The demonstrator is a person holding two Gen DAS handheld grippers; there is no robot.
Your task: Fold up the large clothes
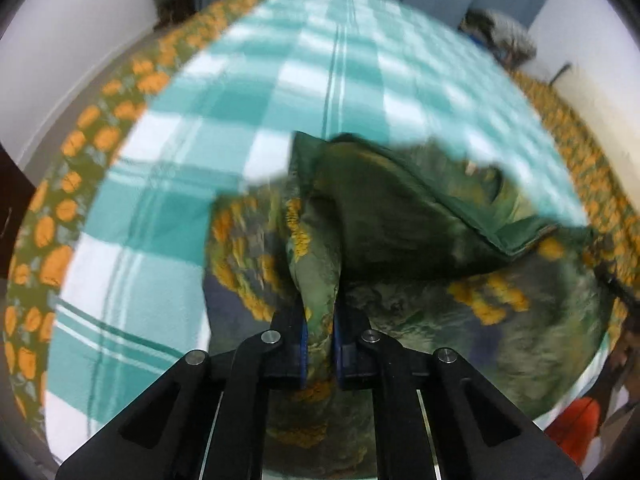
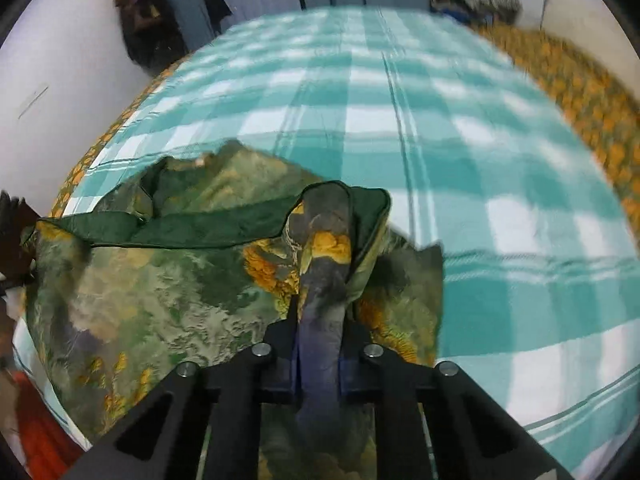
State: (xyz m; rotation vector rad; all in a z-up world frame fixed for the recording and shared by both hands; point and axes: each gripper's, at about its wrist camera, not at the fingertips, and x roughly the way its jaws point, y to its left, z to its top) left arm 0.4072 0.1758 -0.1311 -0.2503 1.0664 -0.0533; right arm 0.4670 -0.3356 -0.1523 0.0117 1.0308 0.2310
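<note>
Over the checked blanket (image 1: 248, 92), each hand-held gripper (image 1: 319, 320) (image 2: 319, 320) pinches the green floral garment (image 2: 160, 280).

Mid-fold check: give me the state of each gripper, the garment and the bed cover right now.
left gripper: shut on the garment, fabric pinched between its pads.
right gripper: shut on the garment too.
green printed garment: bunched and wrinkled, part lifted off the bed.
checked blanket: spread flat over the bed.
</note>
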